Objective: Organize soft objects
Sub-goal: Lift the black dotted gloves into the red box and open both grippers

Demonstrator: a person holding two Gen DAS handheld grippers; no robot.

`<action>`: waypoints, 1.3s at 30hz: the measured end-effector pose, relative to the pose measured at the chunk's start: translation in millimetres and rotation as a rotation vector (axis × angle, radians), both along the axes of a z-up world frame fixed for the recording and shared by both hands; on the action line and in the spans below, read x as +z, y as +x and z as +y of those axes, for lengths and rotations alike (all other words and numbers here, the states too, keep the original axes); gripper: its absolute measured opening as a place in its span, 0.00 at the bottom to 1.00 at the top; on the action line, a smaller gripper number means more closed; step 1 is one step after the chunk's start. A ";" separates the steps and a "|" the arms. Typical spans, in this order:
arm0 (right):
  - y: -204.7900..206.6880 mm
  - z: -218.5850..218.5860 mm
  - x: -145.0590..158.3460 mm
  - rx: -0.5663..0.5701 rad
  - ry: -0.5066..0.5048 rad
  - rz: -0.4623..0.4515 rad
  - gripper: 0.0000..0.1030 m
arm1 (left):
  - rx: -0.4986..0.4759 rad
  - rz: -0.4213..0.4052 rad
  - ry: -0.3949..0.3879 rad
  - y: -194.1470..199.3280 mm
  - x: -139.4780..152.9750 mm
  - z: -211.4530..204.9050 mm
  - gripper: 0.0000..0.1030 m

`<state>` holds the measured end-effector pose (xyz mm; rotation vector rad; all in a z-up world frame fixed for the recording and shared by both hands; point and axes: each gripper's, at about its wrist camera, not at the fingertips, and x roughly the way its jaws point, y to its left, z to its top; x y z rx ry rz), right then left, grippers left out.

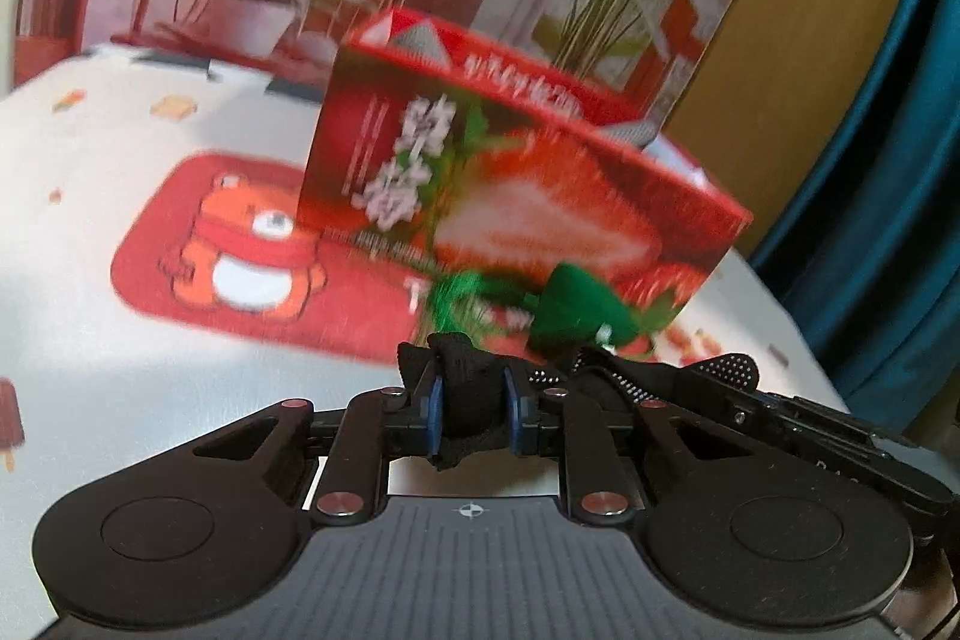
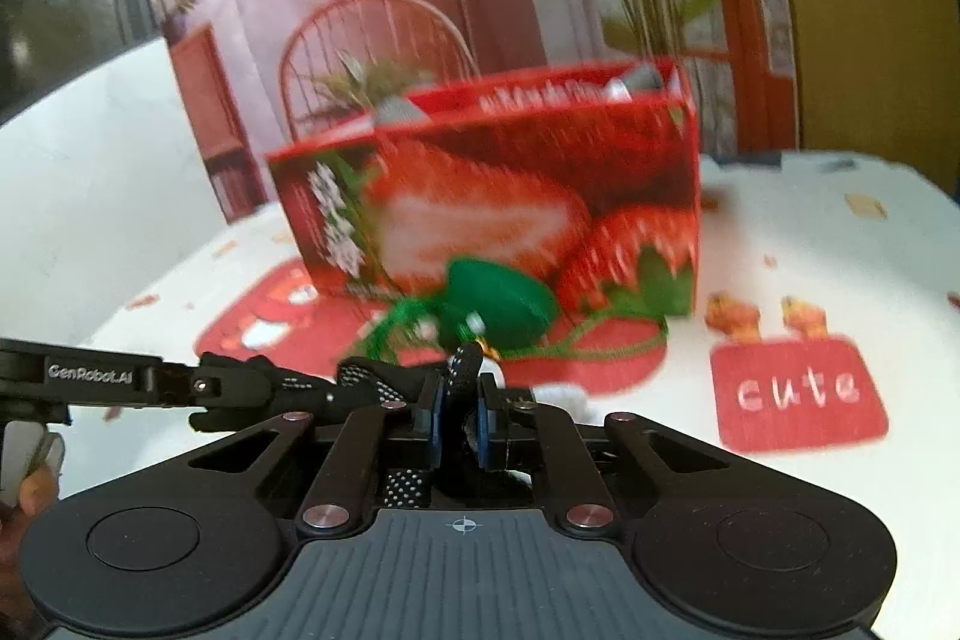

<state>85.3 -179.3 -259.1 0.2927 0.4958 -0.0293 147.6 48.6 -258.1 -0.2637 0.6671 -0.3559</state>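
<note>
Well, both views are blurred, so print on the strawberry box [image 1: 516, 196] is not readable, and what lies inside it is hidden by its walls; only grey/white bits show at the rim. The black sock [image 1: 474, 400] with white dots is partly covered by the grippers, its full shape is hard to tell.

Left gripper [image 1: 474, 412] is low over the table [image 1: 90, 340], pointing twd the box, jaws nearly closed and pinching one end of the sock. Right gripper [image 2: 461, 424] comes from the other side, jaws also narrow, clamping the other, dotted part of the sock. So the sock hangs between the two claws, just in front of the box. A green pouch [image 2: 498, 307] with string lies against the box, on a red mat [image 1: 198, 244] w/ a bear.
</note>
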 end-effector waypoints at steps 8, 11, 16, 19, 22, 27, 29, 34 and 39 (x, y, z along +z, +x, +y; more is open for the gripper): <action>6.1 -1.5 36.1 0.019 -0.043 -0.105 0.09 | 0.008 -0.113 0.001 11.7 45.3 0.5 0.20; 17.6 -3.6 55.9 0.030 -0.059 -0.153 0.09 | 0.015 -0.155 0.007 23.1 66.2 0.3 0.20; 44.5 -9.7 90.0 0.043 -0.094 -0.230 0.09 | 0.015 -0.229 0.021 48.1 104.7 -4.9 0.20; 62.7 -18.1 109.2 0.034 -0.108 -0.271 0.09 | 0.008 -0.265 0.038 63.3 125.0 -12.8 0.20; 80.0 -27.4 122.9 0.015 -0.109 -0.296 0.09 | 0.002 -0.263 0.081 84.9 136.4 -23.6 0.20; 110.0 -43.2 120.1 -0.044 -0.107 -0.238 0.10 | 0.022 -0.182 0.076 115.7 128.9 -32.6 0.20; 114.7 -48.0 110.7 -0.050 -0.086 -0.217 0.10 | 0.010 -0.162 0.105 120.5 119.8 -36.7 0.20; 123.1 -60.9 80.8 -0.068 -0.042 -0.162 0.10 | 0.007 -0.109 0.149 141.0 102.5 -40.5 0.20; 133.1 -70.0 69.6 -0.063 -0.032 -0.155 0.10 | 0.021 -0.084 0.185 165.9 97.8 -45.6 0.20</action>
